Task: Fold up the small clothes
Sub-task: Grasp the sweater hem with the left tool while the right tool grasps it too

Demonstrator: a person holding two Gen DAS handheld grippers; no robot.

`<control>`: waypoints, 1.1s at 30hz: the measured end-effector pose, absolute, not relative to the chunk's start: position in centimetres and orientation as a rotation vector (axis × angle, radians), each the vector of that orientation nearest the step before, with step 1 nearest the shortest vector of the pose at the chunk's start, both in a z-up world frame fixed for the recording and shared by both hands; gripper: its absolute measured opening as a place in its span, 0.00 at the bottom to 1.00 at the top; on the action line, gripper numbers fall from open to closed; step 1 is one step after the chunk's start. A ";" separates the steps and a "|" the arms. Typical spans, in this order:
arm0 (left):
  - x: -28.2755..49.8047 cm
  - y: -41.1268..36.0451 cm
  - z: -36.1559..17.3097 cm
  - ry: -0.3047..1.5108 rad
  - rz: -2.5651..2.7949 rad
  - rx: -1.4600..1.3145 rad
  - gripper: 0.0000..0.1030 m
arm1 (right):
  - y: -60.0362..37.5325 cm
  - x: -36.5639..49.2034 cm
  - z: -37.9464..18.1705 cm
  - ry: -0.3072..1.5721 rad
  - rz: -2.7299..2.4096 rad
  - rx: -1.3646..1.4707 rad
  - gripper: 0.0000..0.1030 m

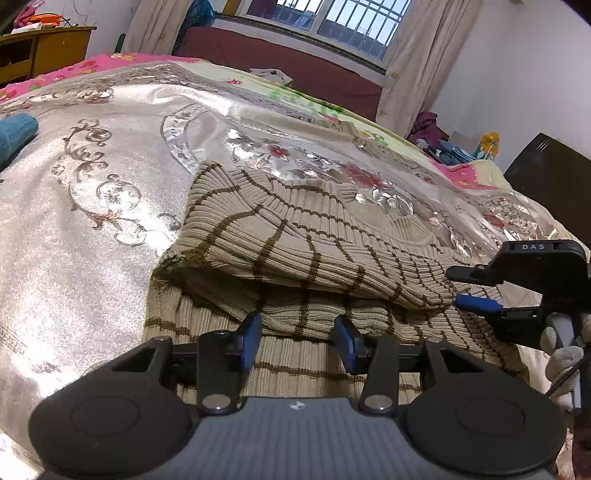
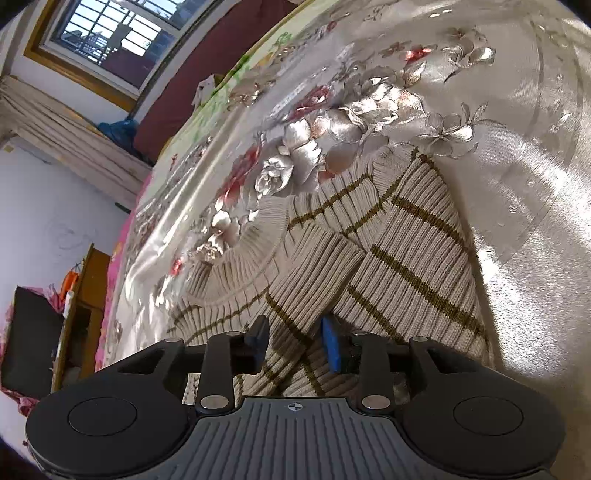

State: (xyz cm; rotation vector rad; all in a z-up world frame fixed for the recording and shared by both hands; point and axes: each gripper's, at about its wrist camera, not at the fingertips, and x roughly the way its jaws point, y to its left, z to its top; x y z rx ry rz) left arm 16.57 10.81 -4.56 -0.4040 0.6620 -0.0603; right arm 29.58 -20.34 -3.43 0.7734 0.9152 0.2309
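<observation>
Nearest in the left wrist view, the left gripper [image 1: 298, 341] hangs low over the near part of a beige ribbed sweater [image 1: 295, 236] with brown stripes; its blue-padded fingers [image 1: 251, 334] stand partly open, a band of knit lying between them with the pads not pressing on it, so nothing is held. At the right edge of that view the right gripper [image 1: 467, 290] reaches in sideways over the sweater's folded edge, carried by a hand in a light glove [image 1: 561, 350]. In the right wrist view the right gripper [image 2: 295, 345] has its fingers [image 2: 330, 345] parted a little, with a ridge of the sweater [image 2: 369, 258] running up between them; the pads sit close to the fabric, but whether they pinch it I cannot tell. The sweater lies on a bed, on a shiny silver bedspread [image 1: 92, 221] with flower patterns, its upper part folded over the lower, the ribbed collar toward the far side. Farther left a blue knitted item [image 1: 16, 136] rests on the bedspread. Beyond the bed stand a wooden cabinet [image 1: 44, 51], a barred window [image 1: 343, 22] with pale curtains [image 1: 424, 55], and a pile of clothes [image 1: 439, 144] by the wall.
</observation>
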 end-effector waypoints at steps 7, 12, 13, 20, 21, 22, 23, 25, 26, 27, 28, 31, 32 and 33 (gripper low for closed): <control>16.5 10.7 -4.6 0.660 -0.060 -0.400 0.48 | -20.9 30.0 -4.0 0.862 0.218 0.849 0.29; 16.5 10.7 -4.6 0.659 -0.059 -0.400 0.48 | -21.2 29.5 -2.9 0.823 0.191 0.831 0.12; 16.5 10.7 -4.6 0.659 -0.060 -0.401 0.48 | -21.3 29.2 -2.5 0.810 0.195 0.826 0.10; 16.5 10.8 -4.5 0.660 -0.064 -0.411 0.50 | -22.3 25.7 1.4 0.708 0.231 0.778 0.06; 16.5 10.8 -4.5 0.660 -0.063 -0.412 0.50 | -22.5 25.4 1.3 0.716 0.235 0.780 0.06; 16.5 10.8 -4.5 0.660 -0.063 -0.412 0.50 | -22.7 25.3 1.0 0.731 0.232 0.777 0.09; 16.6 10.8 -4.4 0.660 -0.063 -0.411 0.50 | -22.7 25.4 0.7 0.747 0.207 0.773 0.13; 16.5 10.8 -4.4 0.660 -0.063 -0.411 0.50 | -23.3 26.0 -0.1 0.773 0.174 0.802 0.13; 16.5 10.8 -4.4 0.660 -0.064 -0.410 0.50 | -23.7 26.5 -0.7 0.782 0.172 0.843 0.14; 16.6 10.8 -4.4 0.660 -0.065 -0.409 0.50 | -24.0 27.0 -1.1 0.788 0.165 0.880 0.14; 16.6 10.7 -4.4 0.660 -0.065 -0.407 0.51 | -24.4 27.1 -1.4 0.790 0.148 0.895 0.18; 16.6 10.6 -4.5 0.659 -0.068 -0.399 0.53 | -24.5 28.6 -2.0 0.825 0.107 0.884 0.31; 16.7 10.5 -4.5 0.659 -0.069 -0.395 0.54 | -24.3 29.0 -2.2 0.843 0.106 0.878 0.35; 16.7 10.4 -4.5 0.658 -0.071 -0.391 0.55 | -24.1 29.3 -2.4 0.857 0.103 0.870 0.36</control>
